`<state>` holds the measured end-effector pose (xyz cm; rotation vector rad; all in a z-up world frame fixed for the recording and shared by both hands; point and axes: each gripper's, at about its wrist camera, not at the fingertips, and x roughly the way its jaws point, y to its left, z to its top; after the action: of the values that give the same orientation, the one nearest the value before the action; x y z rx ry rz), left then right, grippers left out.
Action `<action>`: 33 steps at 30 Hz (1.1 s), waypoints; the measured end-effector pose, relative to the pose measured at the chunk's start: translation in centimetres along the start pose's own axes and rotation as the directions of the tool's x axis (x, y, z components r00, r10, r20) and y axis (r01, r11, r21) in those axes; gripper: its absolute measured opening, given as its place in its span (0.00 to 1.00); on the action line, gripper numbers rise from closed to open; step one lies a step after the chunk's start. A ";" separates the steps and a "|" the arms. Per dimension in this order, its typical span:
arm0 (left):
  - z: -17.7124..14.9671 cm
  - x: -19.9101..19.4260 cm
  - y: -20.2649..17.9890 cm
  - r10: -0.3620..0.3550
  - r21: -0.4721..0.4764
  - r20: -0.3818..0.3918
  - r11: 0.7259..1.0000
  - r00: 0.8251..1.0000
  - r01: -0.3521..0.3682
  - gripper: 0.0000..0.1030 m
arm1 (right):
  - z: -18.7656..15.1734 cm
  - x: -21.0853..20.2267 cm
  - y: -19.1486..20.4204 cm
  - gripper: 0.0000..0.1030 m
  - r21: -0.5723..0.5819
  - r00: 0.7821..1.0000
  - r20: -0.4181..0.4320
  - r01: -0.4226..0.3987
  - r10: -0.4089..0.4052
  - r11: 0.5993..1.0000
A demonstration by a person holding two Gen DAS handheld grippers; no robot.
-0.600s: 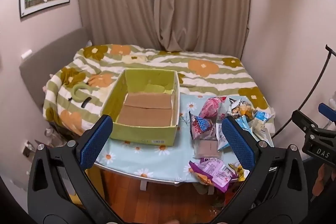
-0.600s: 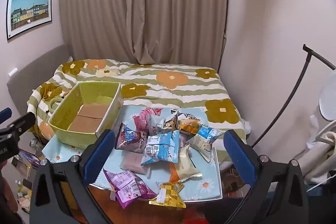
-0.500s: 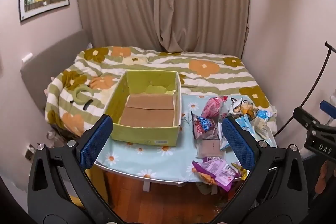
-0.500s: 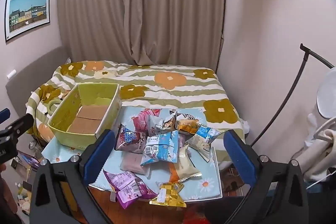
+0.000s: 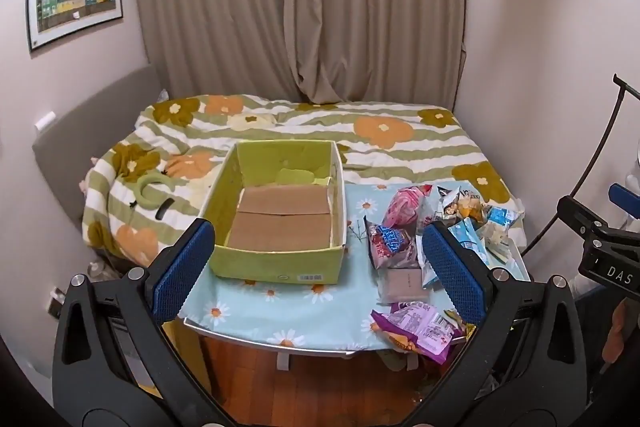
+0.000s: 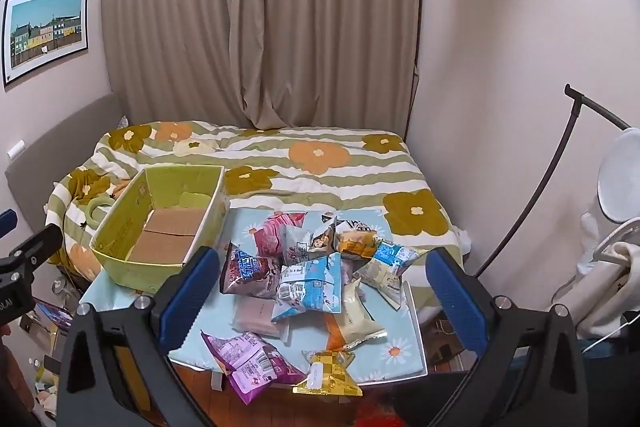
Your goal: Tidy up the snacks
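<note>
Both pairs of tongs hang above the near edge of the table with their blue-padded fingers spread wide and nothing between them: the left tongs (image 5: pixel 318 263) face the box, the right tongs (image 6: pixel 322 287) face the snack heap.

Nearest on the table (image 6: pixel 400 351), which wears a pale blue daisy cloth, a purple snack packet (image 6: pixel 250 361) and a yellow checked packet (image 6: pixel 329 373) overhang the front edge. Just behind them lie a flat pinkish-brown packet (image 6: pixel 256 317) and a cream packet (image 6: pixel 358 319). Farther in, the heap thickens: a light blue packet (image 6: pixel 310 285) overlaps a dark purple-and-blue packet (image 6: pixel 250 271), with a pink packet (image 6: pixel 276 231), a white printed packet (image 6: pixel 308 241), an orange-and-white packet (image 6: pixel 356 237) and another blue-and-white packet (image 6: pixel 390 259) crowded behind, all crinkled and touching.

To the left of the heap stands the open green cardboard box (image 5: pixel 280 267), brown flaps showing on its floor, holding no snacks.

Beyond the table is a bed (image 5: pixel 380 131) with a green-striped flowered quilt, then beige curtains (image 5: pixel 300 7).
</note>
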<state>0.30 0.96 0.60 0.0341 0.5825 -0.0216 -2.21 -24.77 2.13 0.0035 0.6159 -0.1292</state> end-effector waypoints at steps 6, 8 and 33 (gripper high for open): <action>0.1 0.1 -0.1 -0.002 0.003 0.000 1.000 1.000 0.002 0.99 | -0.1 0.2 0.1 1.00 0.002 1.000 0.000 -0.002 0.002 1.000; 0.2 0.4 0.0 -0.003 0.006 -0.003 1.000 1.000 0.003 0.99 | -0.1 0.3 0.2 1.00 0.003 1.000 -0.002 -0.002 0.002 1.000; 0.5 0.6 -1.3 -0.020 0.021 -0.013 1.000 1.000 0.021 0.99 | -0.2 0.2 -0.3 1.00 0.007 1.000 -0.003 -0.005 0.005 1.000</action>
<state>1.03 -0.33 0.70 0.0491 0.5953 -0.0476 -2.21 -25.14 1.81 0.0122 0.6183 -0.1269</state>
